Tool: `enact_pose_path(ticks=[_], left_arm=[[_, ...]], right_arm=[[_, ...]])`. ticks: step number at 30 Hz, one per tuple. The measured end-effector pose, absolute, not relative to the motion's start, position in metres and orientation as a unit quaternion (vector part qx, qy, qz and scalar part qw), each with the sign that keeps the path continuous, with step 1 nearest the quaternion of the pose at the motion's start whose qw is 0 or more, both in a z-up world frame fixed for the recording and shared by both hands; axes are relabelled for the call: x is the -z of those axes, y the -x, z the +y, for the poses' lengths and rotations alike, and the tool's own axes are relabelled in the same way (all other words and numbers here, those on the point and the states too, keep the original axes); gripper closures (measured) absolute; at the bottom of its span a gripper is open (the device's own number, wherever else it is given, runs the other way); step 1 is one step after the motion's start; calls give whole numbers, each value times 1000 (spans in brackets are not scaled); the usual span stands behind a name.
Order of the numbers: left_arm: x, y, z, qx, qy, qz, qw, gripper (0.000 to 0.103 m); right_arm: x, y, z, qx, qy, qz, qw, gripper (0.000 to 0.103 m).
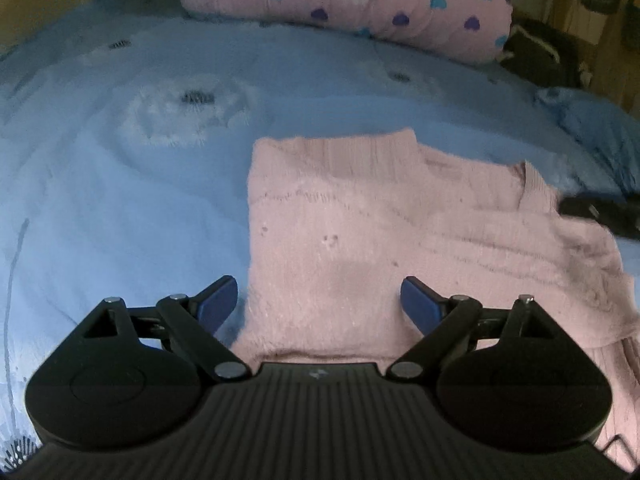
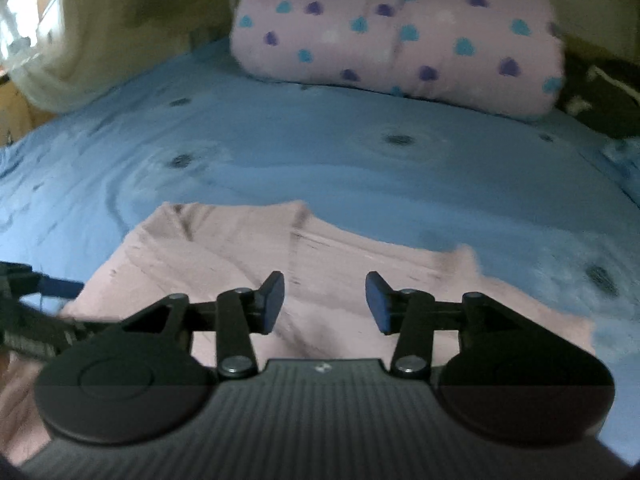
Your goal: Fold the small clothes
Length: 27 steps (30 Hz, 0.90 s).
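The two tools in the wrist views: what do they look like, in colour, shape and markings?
The left tool and the right tool look alike: a black ribbed body with a small pale logo, two rounded black discs at the sides, black linkage arms with silver pivot screws, and two flat blue pads at the tips. No cables, hands or sleeves are visible.

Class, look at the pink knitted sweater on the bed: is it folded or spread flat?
Partly folded: the pink sweater has a straight doubled edge on one side, and a flap overlaps its body.
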State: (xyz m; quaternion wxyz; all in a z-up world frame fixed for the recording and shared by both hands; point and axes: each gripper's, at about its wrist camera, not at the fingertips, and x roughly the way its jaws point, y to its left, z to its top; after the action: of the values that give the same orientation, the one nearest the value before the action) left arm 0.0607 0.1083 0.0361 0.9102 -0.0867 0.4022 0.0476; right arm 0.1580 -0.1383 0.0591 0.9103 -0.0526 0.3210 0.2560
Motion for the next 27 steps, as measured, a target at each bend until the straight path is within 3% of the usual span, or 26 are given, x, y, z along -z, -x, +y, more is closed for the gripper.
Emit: enact_pose_path(ticks=[11, 18, 24, 26, 27], left_arm=[[-26, -67, 103, -59, 70, 414, 906, 11], [-23, -67, 101, -59, 67, 418, 904, 11], [-23, -67, 101, -61, 70, 419, 903, 11], [-23, -68, 101, -62, 69, 419, 903, 11], [-23, -67, 102, -62, 69, 419, 903, 11]], right_arm=[[-28, -146, -201, -234, 106, 395, 882, 56], [-21, -129, -201, -265, 122, 391, 873, 57], [-25, -109, -184, -294, 196, 365, 861, 77], [-26, -103, -180, -300, 218, 355, 858, 90], [-26, -99, -179, -301, 226, 350, 858, 90]])
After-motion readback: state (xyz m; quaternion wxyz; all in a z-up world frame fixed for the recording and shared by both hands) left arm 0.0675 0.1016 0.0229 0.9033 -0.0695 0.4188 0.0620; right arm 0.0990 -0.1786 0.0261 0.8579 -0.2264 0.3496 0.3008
